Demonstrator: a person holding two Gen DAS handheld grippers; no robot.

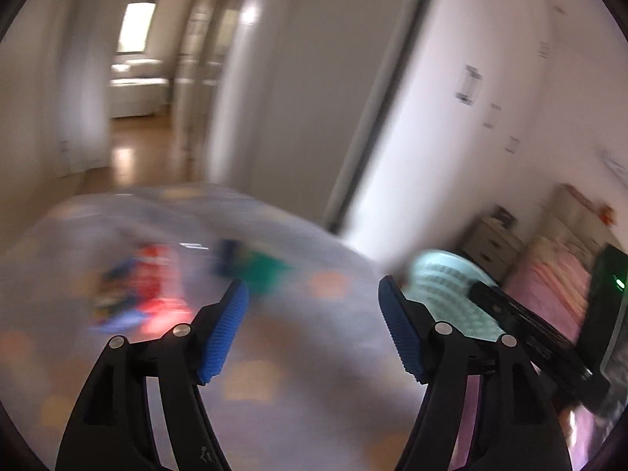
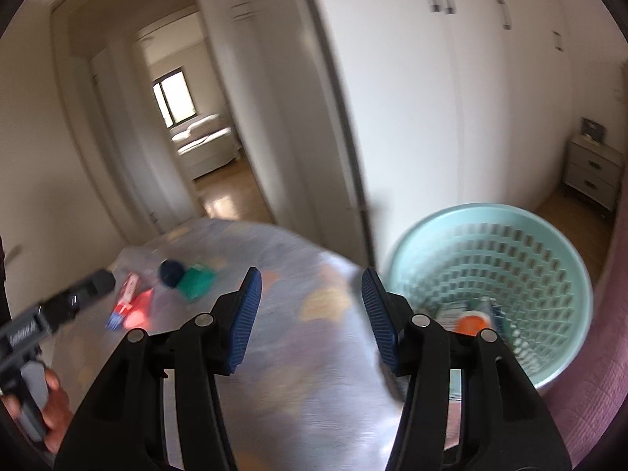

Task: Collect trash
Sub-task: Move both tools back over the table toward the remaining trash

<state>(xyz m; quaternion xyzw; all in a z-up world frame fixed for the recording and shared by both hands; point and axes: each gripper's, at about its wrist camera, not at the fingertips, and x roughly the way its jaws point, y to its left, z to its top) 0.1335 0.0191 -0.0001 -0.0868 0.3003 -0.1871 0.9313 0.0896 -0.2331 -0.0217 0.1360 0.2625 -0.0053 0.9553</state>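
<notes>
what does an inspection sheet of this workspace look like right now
surface: grey patterned table cover, blurred
job's things: red packet, dark blue round item and green packet lie on the cover; mint basket beside the table holds an orange-topped item
clutter: nothing seen
grippers: left gripper open, empty; right gripper open, empty
cables: nothing seen
surroundings: white wardrobe doors, nightstand, pink bedcover, open doorway
</notes>
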